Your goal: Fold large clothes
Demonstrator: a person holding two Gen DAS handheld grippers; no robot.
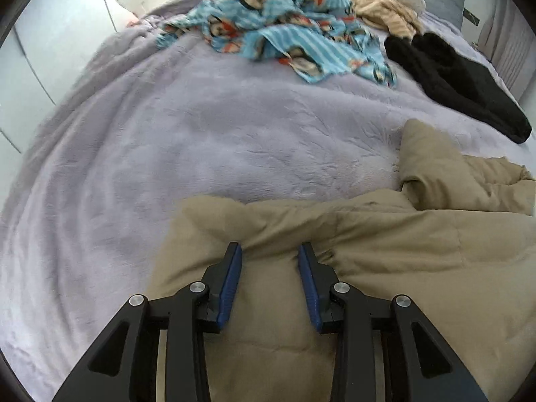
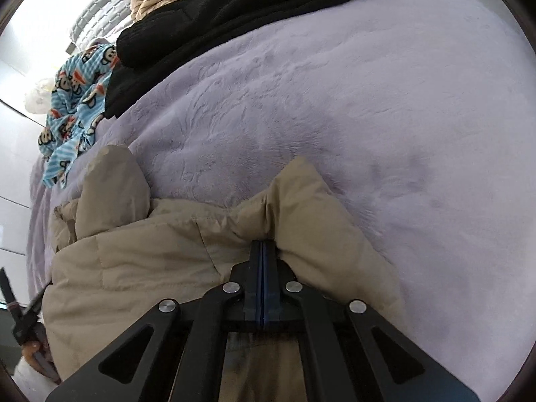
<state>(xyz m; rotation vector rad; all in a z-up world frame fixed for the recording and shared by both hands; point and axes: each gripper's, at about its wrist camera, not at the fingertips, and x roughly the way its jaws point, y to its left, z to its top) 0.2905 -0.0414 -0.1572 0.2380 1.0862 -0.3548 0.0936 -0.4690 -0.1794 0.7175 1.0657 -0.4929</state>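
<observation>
A tan padded jacket [image 1: 385, 254] lies crumpled on the lilac plush bedspread [image 1: 201, 140] at the near edge of the bed. My left gripper [image 1: 269, 251] is open, its blue pads on either side of a fold of the jacket, not closed on it. In the right wrist view the same jacket [image 2: 160, 251] fills the lower left. My right gripper [image 2: 263, 244] is shut on a bunched edge of the jacket. The left gripper's handle and the hand holding it [image 2: 26, 331] show at the far left edge.
A blue cartoon-print garment [image 1: 288, 33] lies crumpled at the far side of the bed, with a cream garment and pillow [image 1: 378, 3] behind it. A black garment [image 1: 459, 80] lies at the right. White cabinet doors [image 1: 43, 60] stand left of the bed.
</observation>
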